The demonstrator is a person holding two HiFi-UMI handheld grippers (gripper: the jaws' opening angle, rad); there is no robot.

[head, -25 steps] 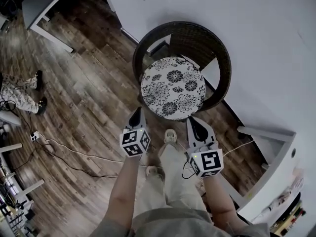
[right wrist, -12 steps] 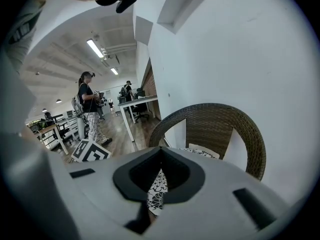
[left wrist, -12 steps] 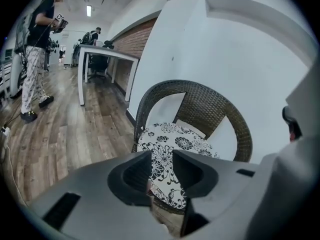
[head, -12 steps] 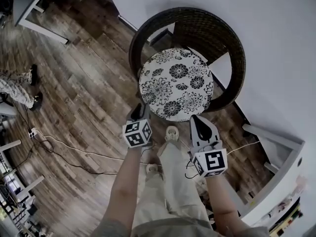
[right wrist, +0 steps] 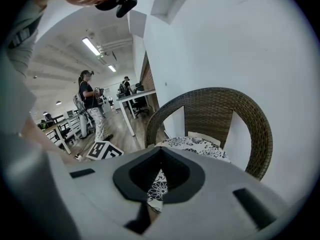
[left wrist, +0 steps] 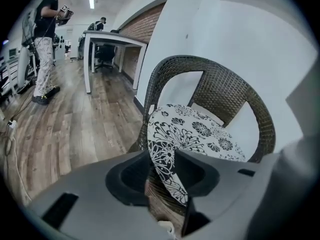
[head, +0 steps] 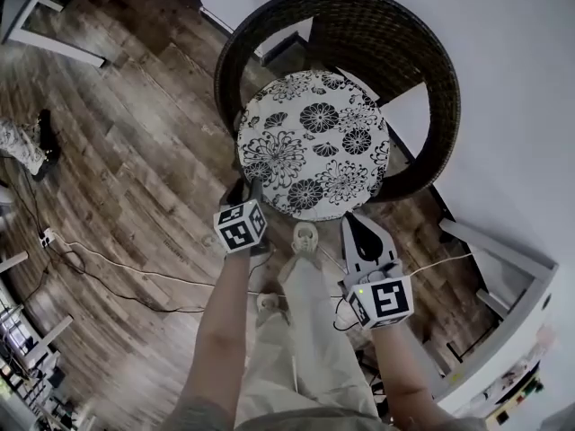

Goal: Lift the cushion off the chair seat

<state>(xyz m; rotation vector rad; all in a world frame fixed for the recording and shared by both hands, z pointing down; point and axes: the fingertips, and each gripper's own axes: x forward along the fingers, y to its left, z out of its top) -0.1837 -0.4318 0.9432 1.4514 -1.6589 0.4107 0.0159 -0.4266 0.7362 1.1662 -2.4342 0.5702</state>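
A round cushion (head: 313,145) with a black-and-white flower print lies on the seat of a dark wicker chair (head: 431,70). My left gripper (head: 244,189) is at the cushion's front-left rim, its jaws opening. In the left gripper view the cushion's edge (left wrist: 167,176) shows in the gap of the left gripper (left wrist: 165,159), with no pad pressing on it. My right gripper (head: 352,218) hovers just short of the cushion's front-right rim, tips together and empty. The right gripper view shows the cushion (right wrist: 197,145) and chair back (right wrist: 220,109) ahead of the right gripper (right wrist: 159,176).
The chair stands against a white wall (head: 503,79) on a wood floor. My legs and a shoe (head: 305,239) are right in front of it. Cables (head: 117,272) trail on the floor to the left. A white shelf (head: 503,268) stands to the right. Another person (left wrist: 45,44) stands near a white table (left wrist: 110,39).
Both grippers have come down toward the chair's front. The left one has reached the cushion's rim and its jaws have opened. The right one stays closed.
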